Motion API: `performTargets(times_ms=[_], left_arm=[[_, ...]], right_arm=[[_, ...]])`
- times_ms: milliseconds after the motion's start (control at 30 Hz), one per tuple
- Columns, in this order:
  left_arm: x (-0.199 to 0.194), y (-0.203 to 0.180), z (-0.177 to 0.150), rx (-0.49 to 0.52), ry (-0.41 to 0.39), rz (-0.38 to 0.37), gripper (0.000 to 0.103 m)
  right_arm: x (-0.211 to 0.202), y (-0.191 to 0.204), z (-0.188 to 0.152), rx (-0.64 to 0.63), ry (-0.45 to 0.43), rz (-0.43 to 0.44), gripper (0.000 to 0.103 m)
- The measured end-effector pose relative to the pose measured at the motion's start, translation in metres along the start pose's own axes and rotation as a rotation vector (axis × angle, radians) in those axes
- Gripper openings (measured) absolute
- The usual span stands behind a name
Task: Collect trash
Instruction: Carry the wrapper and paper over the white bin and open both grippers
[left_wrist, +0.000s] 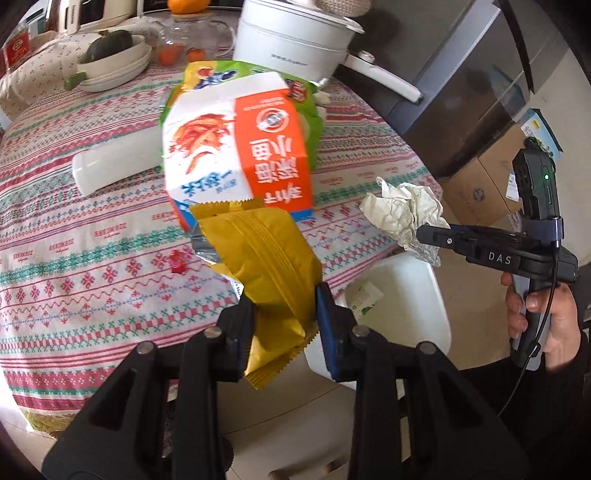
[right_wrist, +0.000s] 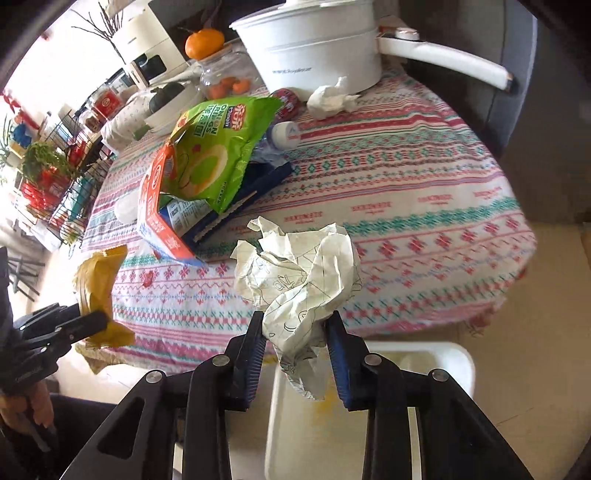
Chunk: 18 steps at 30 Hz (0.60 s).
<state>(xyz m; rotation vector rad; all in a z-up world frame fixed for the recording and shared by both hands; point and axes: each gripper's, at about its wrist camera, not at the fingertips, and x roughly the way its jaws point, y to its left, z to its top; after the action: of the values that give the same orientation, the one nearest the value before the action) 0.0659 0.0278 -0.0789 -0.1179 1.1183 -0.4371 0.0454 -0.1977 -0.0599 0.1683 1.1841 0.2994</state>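
Note:
My left gripper (left_wrist: 284, 306) is shut on a yellow snack wrapper (left_wrist: 273, 266), held at the table's near edge; it also shows in the right wrist view (right_wrist: 98, 291). My right gripper (right_wrist: 295, 328) is shut on a crumpled sheet of paper (right_wrist: 299, 273), held above a white bin (right_wrist: 454, 358) beside the table; the paper shows in the left wrist view (left_wrist: 406, 210) over the bin (left_wrist: 402, 291). An orange-and-white carton (left_wrist: 236, 147), a green onion-rings bag (right_wrist: 218, 147) and a crumpled tissue (right_wrist: 328, 99) lie on the table.
The round table carries a patterned cloth (right_wrist: 406, 192), a white electric pot (right_wrist: 317, 48) with a long handle, a glass jar (right_wrist: 221, 74), a white bowl with a squash (left_wrist: 110, 55) and a white box (left_wrist: 114, 162). Cardboard boxes (left_wrist: 480, 184) stand on the floor.

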Motion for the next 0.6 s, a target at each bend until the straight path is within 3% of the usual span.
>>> performTargets(times_ms=[267,400,600], left_arm=[[0.036,-0.078,-0.017,0.177,0.093,-0.097,0.033],[0.064,-0.117,-0.027,0.26,0.145,-0.12,0.034],[0.102,-0.148,-0.041,0.336,0.202,-0.096,0.035]], right_arm=[[-0.035,-0.042,-0.041,0.062,-0.033,-0.025,0.034],[-0.034,-0.072,-0.06,0.111,-0.002,-0.052,0.034],[-0.033,-0.109,-0.089,0.172,0.033,-0.083,0.034]])
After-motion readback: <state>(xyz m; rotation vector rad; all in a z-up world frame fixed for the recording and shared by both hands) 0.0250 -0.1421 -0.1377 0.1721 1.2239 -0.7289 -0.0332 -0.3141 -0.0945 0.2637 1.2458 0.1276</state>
